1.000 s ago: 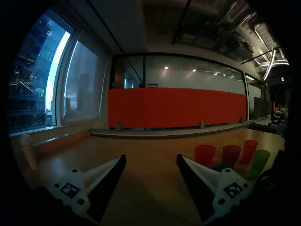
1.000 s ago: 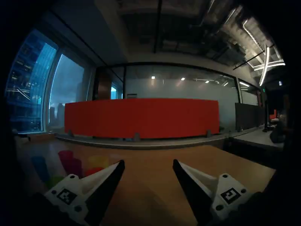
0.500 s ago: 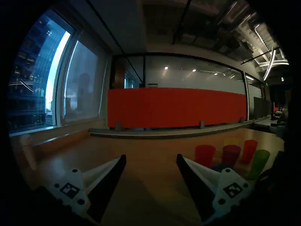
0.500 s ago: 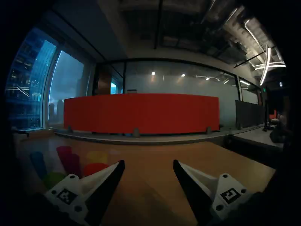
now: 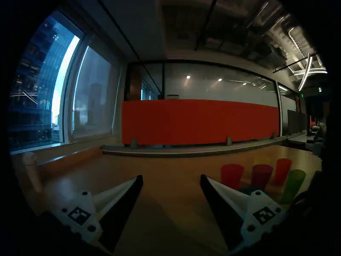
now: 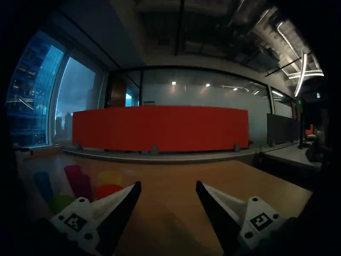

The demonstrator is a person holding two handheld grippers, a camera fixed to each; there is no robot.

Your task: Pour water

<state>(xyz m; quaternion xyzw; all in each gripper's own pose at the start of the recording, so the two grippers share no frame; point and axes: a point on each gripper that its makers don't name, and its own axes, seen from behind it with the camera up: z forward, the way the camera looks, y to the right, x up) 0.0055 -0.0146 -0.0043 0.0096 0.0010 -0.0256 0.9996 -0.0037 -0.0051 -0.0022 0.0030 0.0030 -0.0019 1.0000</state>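
Observation:
Several coloured plastic cups stand grouped on the wooden table point(image 5: 170, 179). In the left gripper view a red cup point(image 5: 232, 175), a dark magenta cup point(image 5: 261, 175), another red cup point(image 5: 283, 170) and a green cup point(image 5: 293, 185) sit to the right, behind my right finger. My left gripper point(image 5: 171, 183) is open over bare table, holding nothing. In the right gripper view a blue cup point(image 6: 44, 185), a magenta cup point(image 6: 78, 181), a yellow cup point(image 6: 110, 177), a red cup point(image 6: 108, 190) and a green cup point(image 6: 62, 202) stand at lower left. My right gripper point(image 6: 168, 188) is open and holds nothing.
A long red partition point(image 5: 200, 122) runs along the table's far edge, with a glass wall behind it. Big windows point(image 5: 47, 98) fill the left side. A pale upright object point(image 5: 30, 170) stands at the left edge. Another desk point(image 6: 290, 158) lies to the right.
The right gripper's view has tipped slightly downward, so the cups sit a little higher and show more fully. The left gripper has stayed still.

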